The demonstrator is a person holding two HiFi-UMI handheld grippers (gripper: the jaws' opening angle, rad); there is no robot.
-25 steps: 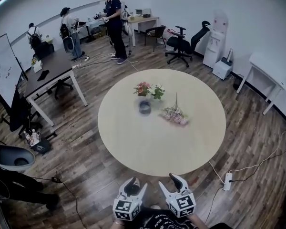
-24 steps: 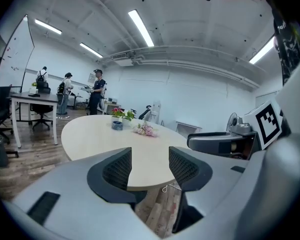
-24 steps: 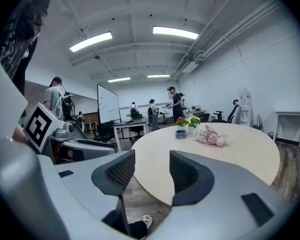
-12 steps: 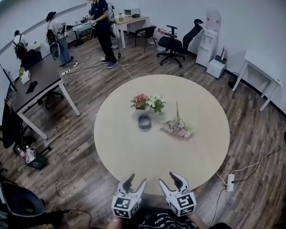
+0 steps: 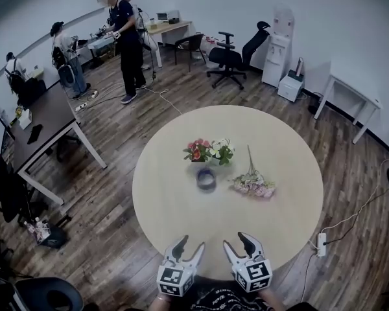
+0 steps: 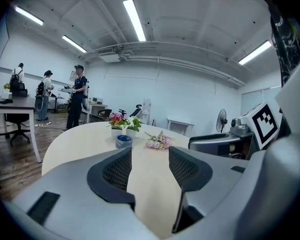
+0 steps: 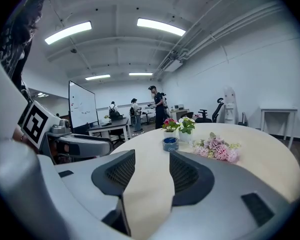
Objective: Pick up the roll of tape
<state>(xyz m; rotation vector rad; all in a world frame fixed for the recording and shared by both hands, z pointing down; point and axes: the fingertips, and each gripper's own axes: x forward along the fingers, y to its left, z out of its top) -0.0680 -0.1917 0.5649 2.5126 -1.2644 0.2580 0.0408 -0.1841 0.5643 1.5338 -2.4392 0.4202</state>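
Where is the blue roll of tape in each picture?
Head view: roll of tape near the round table's middle.
Left gripper view: just above the left-hand jaw's tip.
Right gripper view: just above the right-hand jaw's tip.
Shared landmark: the red flowers right behind it.

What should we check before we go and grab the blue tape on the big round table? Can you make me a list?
1. Tape in sight: ok. The roll of tape sits near the middle of the round table.
2. Jaws of the left gripper apart and empty: ok.
3. Jaws of the right gripper apart and empty: ok.
4. Close enough to grab: not ok. Both grippers are at the table's near edge.
5. Way to the tape free: ok, bare tabletop.
6. Tape clear of the flower pots behind it: cannot tell. The pink flowers lie apart, to its right.
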